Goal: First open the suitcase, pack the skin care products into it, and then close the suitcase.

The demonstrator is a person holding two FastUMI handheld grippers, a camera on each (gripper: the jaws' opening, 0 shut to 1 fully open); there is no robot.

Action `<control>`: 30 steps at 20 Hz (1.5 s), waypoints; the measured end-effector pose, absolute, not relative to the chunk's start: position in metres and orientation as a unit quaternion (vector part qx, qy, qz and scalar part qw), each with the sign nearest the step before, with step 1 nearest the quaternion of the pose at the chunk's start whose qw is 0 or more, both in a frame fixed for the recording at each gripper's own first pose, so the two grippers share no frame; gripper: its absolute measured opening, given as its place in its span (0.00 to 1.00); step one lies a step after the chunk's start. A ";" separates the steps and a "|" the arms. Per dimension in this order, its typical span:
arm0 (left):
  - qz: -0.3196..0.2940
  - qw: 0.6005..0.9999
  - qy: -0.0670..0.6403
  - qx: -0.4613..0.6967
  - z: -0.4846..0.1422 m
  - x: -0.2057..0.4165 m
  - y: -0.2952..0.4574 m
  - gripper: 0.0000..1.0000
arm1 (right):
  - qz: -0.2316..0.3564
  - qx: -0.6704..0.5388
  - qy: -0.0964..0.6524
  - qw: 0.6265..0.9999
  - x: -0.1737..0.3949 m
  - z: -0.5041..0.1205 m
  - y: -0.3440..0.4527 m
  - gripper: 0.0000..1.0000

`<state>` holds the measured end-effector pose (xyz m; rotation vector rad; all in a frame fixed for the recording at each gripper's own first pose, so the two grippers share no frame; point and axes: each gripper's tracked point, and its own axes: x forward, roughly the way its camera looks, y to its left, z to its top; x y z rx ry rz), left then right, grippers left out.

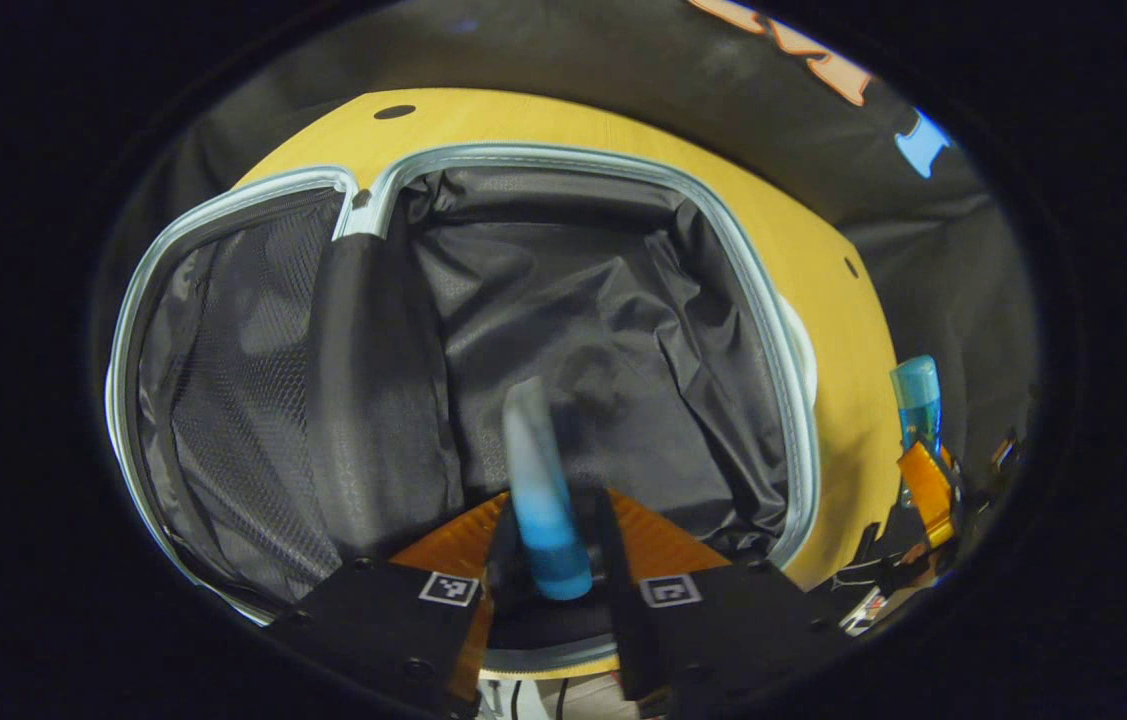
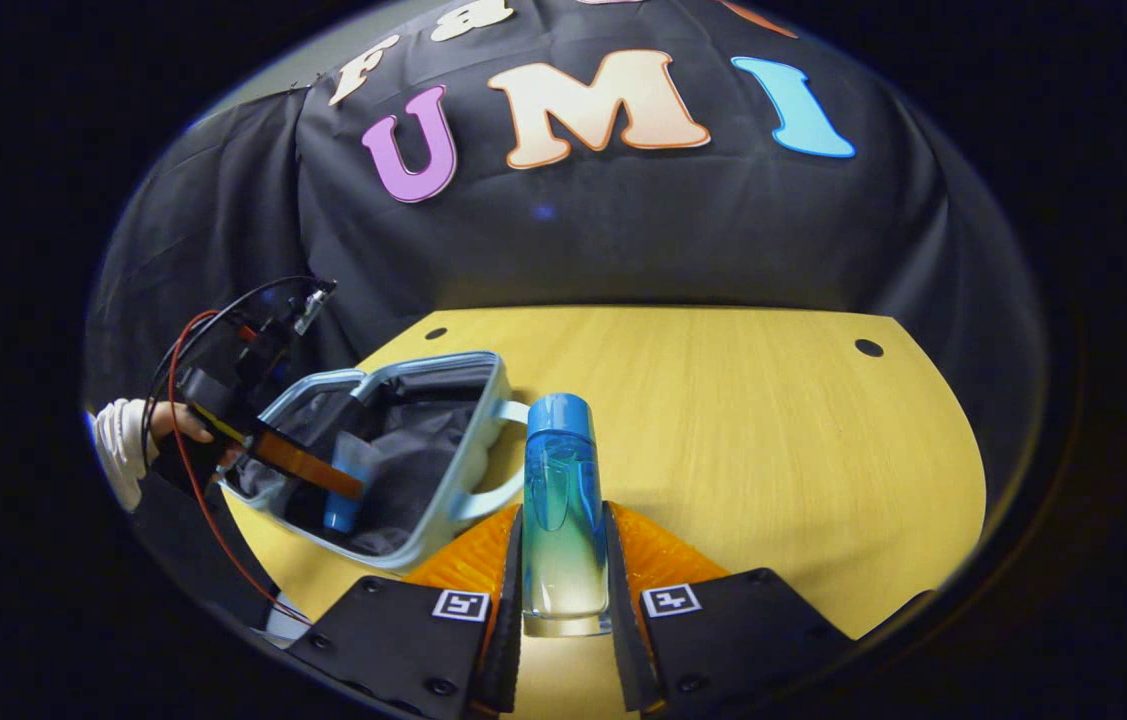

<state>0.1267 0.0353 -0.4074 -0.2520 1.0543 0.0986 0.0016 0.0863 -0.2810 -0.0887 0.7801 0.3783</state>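
In the left gripper view the left tongs (image 1: 548, 560) hang over the open suitcase (image 1: 783, 400), whose dark lining lies straight ahead and below. Between the fingers sits a tube (image 1: 538, 490), blue cap toward the camera, its long axis running forward along the fingers and blurred. The fingers stand a little apart from the tube's sides, so I cannot tell whether they grip it or have let go. At the far right edge, beyond the suitcase rim, the bottle (image 1: 916, 400) shows in the other tongs. In the right gripper view the right tongs (image 2: 563, 570) are clamped on that bottle, upright, blue cap on top, its long axis in line with the fingers, above the bare table (image 2: 773, 450). The suitcase lies ahead and to the left of these tongs, near; I judge the bottle must travel left to clear the rim. The left tongs hold the tube down in the lining, a hand (image 2: 138, 435) behind them. No label can be read.
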 end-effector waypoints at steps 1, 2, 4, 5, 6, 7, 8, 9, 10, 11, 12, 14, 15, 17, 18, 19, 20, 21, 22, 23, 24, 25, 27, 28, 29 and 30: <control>0.037 0.858 0.494 -0.133 -0.398 0.129 0.030 0.57 | 0.188 -0.038 0.376 0.906 0.000 -0.278 0.101 0.39; 0.030 0.863 0.484 -0.140 -0.388 0.130 0.030 0.69 | 0.193 -0.031 0.375 0.906 -0.001 -0.274 0.116 0.39; 0.023 0.881 0.451 -0.144 -0.360 0.131 0.036 0.89 | 0.208 -0.015 0.372 0.904 -0.002 -0.269 0.149 0.41; 0.022 0.888 0.435 -0.147 -0.347 0.131 0.042 0.89 | 0.216 -0.010 0.371 0.903 -0.003 -0.270 0.165 0.41; 0.024 0.895 0.418 -0.155 -0.330 0.128 0.050 0.94 | 0.222 -0.008 0.370 0.902 -0.002 -0.274 0.179 0.41; 0.029 0.900 0.401 -0.168 -0.317 0.125 0.060 0.95 | 0.227 -0.006 0.370 0.901 -0.002 -0.278 0.192 0.41; 0.039 0.904 0.386 -0.179 -0.304 0.118 0.073 0.94 | 0.232 -0.004 0.372 0.899 0.000 -0.283 0.203 0.41; 0.055 0.908 0.371 -0.188 -0.293 0.112 0.090 0.94 | 0.235 0.001 0.374 0.897 0.000 -0.291 0.214 0.41; 0.074 0.911 0.357 -0.194 -0.285 0.102 0.110 0.95 | 0.236 0.002 0.378 0.895 0.002 -0.299 0.223 0.39; 0.097 0.913 0.344 -0.199 -0.277 0.092 0.132 0.95 | 0.236 0.001 0.381 0.894 0.002 -0.308 0.230 0.41; 0.119 0.912 0.335 -0.205 -0.271 0.080 0.149 0.95 | 0.234 -0.003 0.388 0.891 0.003 -0.318 0.235 0.41; 0.159 0.908 0.313 -0.230 -0.263 0.059 0.183 0.95 | 0.227 -0.010 0.404 0.886 0.003 -0.339 0.241 0.41; 0.179 0.904 0.303 -0.242 -0.258 0.049 0.196 0.95 | 0.221 -0.017 0.412 0.884 0.001 -0.349 0.241 0.41; 0.215 0.897 0.285 -0.263 -0.255 0.027 0.224 0.94 | 0.213 -0.032 0.425 0.879 -0.002 -0.364 0.241 0.41; 0.229 0.892 0.277 -0.272 -0.257 0.016 0.233 0.95 | 0.209 -0.041 0.430 0.878 -0.002 -0.371 0.239 0.39; 0.242 0.888 0.271 -0.281 -0.256 0.006 0.242 0.94 | 0.204 -0.049 0.436 0.875 -0.003 -0.378 0.236 0.39; 0.253 0.885 0.264 -0.288 -0.259 0.000 0.252 0.95 | 0.201 -0.055 0.439 0.874 -0.004 -0.382 0.234 0.41; 0.266 0.881 0.257 -0.295 -0.261 -0.006 0.261 0.95 | 0.200 -0.060 0.439 0.874 -0.004 -0.384 0.234 0.41; 0.275 0.878 0.251 -0.301 -0.263 -0.011 0.269 0.95 | 0.200 -0.061 0.439 0.874 -0.004 -0.384 0.234 0.41; 0.285 0.874 0.246 -0.308 -0.266 -0.016 0.277 0.94 | 0.200 -0.062 0.439 0.874 -0.005 -0.385 0.234 0.39; 0.293 0.869 0.245 -0.315 -0.270 -0.021 0.283 0.89 | 0.200 -0.063 0.441 0.873 -0.005 -0.385 0.234 0.39; 0.301 0.864 0.244 -0.320 -0.273 -0.025 0.289 0.94 | 0.199 -0.060 0.444 0.871 -0.005 -0.385 0.234 0.41; 0.315 0.859 0.240 -0.326 -0.277 -0.032 0.302 0.94 | 0.201 -0.049 0.448 0.870 -0.007 -0.382 0.235 0.40; 0.321 0.858 0.235 -0.325 -0.278 -0.032 0.311 0.95 | 0.202 -0.043 0.443 0.872 -0.006 -0.375 0.235 0.46; 0.329 0.857 0.231 -0.323 -0.278 -0.035 0.321 0.95 | 0.206 -0.032 0.433 0.877 -0.004 -0.367 0.238 0.44; 0.335 0.857 0.225 -0.320 -0.281 -0.037 0.333 0.94 | 0.211 -0.021 0.426 0.880 -0.002 -0.354 0.238 0.41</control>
